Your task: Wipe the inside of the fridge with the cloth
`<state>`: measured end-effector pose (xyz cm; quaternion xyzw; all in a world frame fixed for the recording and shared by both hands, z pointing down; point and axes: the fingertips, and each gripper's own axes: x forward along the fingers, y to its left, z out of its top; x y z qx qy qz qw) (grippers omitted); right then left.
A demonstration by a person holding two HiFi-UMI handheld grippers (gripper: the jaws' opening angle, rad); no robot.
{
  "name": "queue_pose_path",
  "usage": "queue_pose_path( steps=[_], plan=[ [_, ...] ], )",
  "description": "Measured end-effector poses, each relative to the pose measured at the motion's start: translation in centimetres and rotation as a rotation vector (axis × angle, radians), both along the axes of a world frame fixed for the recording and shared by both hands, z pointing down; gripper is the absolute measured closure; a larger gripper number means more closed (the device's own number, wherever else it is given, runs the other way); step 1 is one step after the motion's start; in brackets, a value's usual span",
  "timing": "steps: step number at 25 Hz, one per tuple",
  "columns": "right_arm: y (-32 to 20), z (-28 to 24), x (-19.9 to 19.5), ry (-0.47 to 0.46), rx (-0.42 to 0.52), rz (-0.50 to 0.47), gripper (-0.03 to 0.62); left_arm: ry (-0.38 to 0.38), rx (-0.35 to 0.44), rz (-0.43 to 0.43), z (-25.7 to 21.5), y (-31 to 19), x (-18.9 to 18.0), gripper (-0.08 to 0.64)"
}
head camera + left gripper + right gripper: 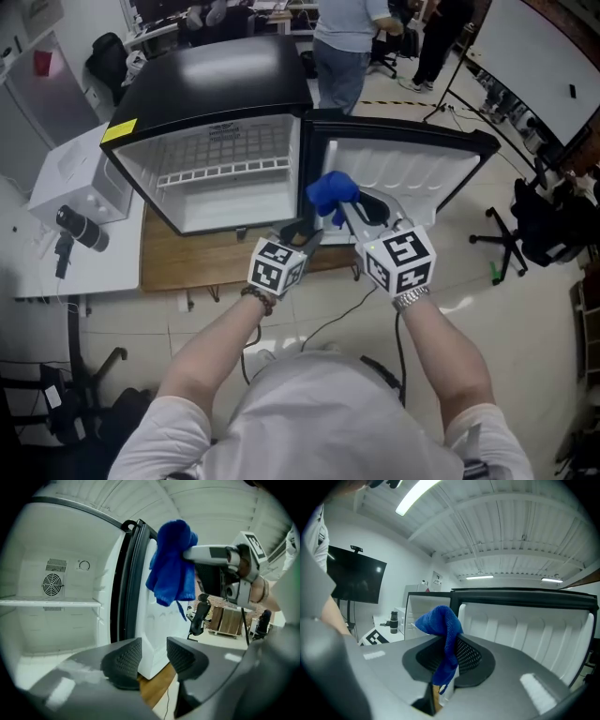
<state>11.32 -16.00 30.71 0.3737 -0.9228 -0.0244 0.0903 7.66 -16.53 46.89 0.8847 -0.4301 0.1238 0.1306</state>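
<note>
A small black fridge (216, 84) stands on a wooden board (187, 267) with its door (412, 169) swung wide open to the right. Inside are white walls and one wire shelf (225, 172).

The right gripper (345, 214) is closed on the blue cloth (331, 192). In the right gripper view its jaws pinch a fold of the cloth (440, 623), with a bunch standing above the pads and a tail hanging below them. The door's ribbed white lining (525, 625) fills the space behind.

The cloth hangs in the air in front of the fridge, at the hinge side where the cabinet meets the door. It is outside the cabinet and touches no wall.

The left gripper (307, 234) is just beside the right one, lower and to its left, and points at the same spot. Its jaws stand apart with nothing between them. In the left gripper view the gap between its pads (153, 656) shows only the door's lower edge and the board. Above hangs the cloth (173, 564), with the right gripper (190, 554) reaching in from the right.

To the left, that view looks into the cabinet: the shelf (47, 603) and, on the back wall, what looks like a round fan grille (51, 584).

A person (342, 47) stands behind the fridge, and a white box (75, 173) sits at its left.
</note>
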Motion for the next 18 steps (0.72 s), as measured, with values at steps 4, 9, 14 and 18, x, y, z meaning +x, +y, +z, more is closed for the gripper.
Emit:
queue_pose_path(
  steps=[4, 9, 14, 18],
  plan=[
    [-1.2, -1.3, 0.6, -0.029, 0.021, 0.016, 0.538, -0.039, -0.029, -0.079, 1.8, -1.2, 1.1, 0.383],
    [-2.7, -2.8, 0.5, -0.069, 0.036, 0.03, 0.538, -0.084, -0.081, -0.191, 4.0, -2.7, 1.2, 0.383],
    [-4.1, -3.6, 0.4, -0.105, 0.019, 0.06, 0.538, -0.095, -0.156, -0.269, 6.4, -3.6, 1.3, 0.383],
    [-4.7, -3.8, 0.2, -0.12, 0.0, 0.091, 0.538, -0.099, -0.212, -0.31, 8.1, -4.0, 1.3, 0.395]
  ],
)
